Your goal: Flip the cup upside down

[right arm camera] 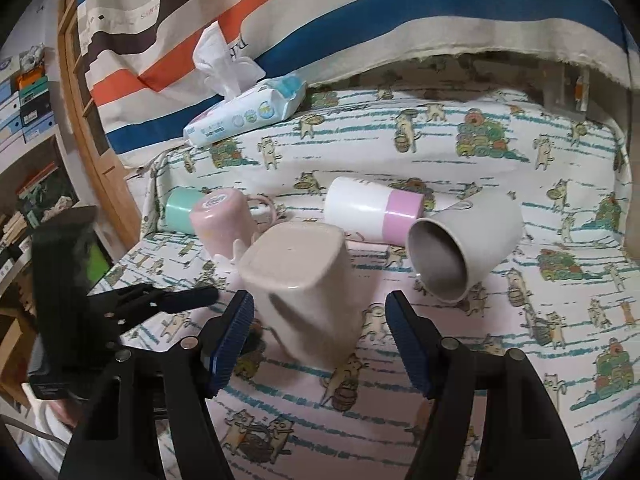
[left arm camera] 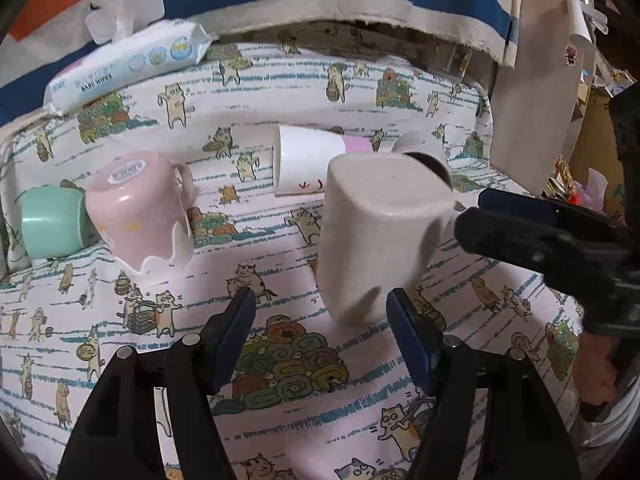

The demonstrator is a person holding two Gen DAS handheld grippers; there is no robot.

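A beige squarish cup [left arm camera: 376,232] [right arm camera: 304,288] stands upside down on the cat-print cloth, base up. My left gripper [left arm camera: 322,312] is open, its blue pads just in front of the cup's lower edge, not touching. My right gripper [right arm camera: 320,320] is open around the cup's near side, with no clear contact. In the left wrist view the right gripper [left arm camera: 560,236] shows at the cup's right. In the right wrist view the left gripper [right arm camera: 160,300] shows at the cup's left.
A pink mug [left arm camera: 140,212] [right arm camera: 224,220] stands upside down, with a mint cup [left arm camera: 48,222] [right arm camera: 180,206] beside it. A white-and-pink cup [left arm camera: 316,164] [right arm camera: 372,208] and a grey cup [right arm camera: 464,244] lie on their sides. A wipes pack [left arm camera: 128,66] [right arm camera: 244,114] lies at the back.
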